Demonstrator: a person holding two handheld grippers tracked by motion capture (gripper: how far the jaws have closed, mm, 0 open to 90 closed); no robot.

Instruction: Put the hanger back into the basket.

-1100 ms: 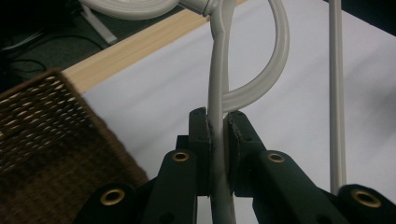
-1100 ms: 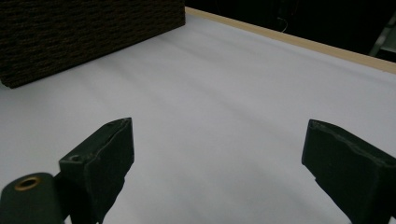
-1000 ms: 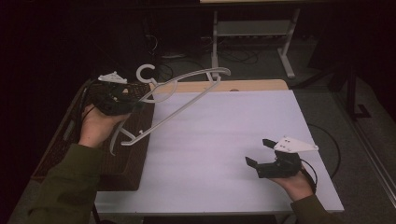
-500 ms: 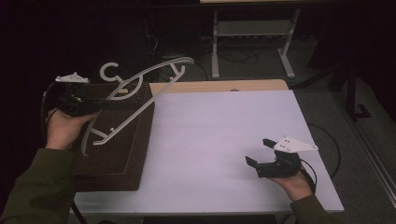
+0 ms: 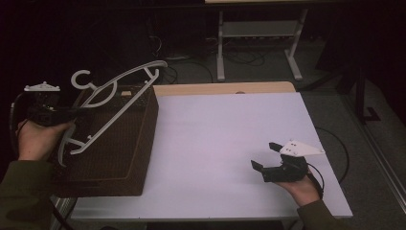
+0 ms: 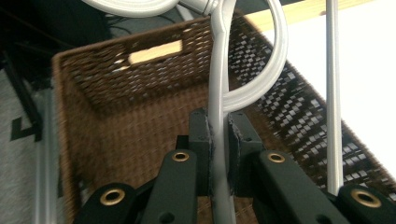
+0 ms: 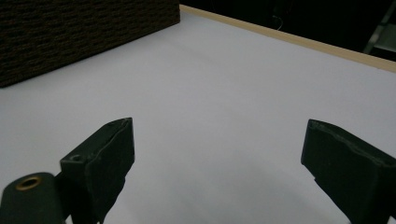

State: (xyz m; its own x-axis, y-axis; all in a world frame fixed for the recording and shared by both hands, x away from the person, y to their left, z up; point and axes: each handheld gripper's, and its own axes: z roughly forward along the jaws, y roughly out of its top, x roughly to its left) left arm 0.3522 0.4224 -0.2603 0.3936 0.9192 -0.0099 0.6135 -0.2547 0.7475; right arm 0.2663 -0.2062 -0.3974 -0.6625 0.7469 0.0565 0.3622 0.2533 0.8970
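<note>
I have the hanger (image 5: 112, 103) clamped in my left gripper (image 5: 72, 111), at the left of the high view, held up over the brown wicker basket (image 5: 139, 158) that sits at the left end of the white table (image 5: 225, 139). The hanger is pale grey plastic with a smooth, slightly glossy surface: an open hook at its upper left, a curved shoulder arm running up toward the top middle of the frame, a straight lower bar slanting beneath it, and small notches near the arm's far tip. It hangs tilted, its far end higher than the end by my hand. In the left gripper view the two black pads (image 6: 201, 140) press tight on one thin grey strand of the hanger (image 6: 218, 93), with a loop of it curling off to the right and the straight bar standing near the right edge, the basket's (image 6: 93, 121) open weave below. My right gripper (image 5: 268, 155) rests low at the lower right of the table, jaws spread wide with bare tabletop (image 7: 224, 93) between them.
</note>
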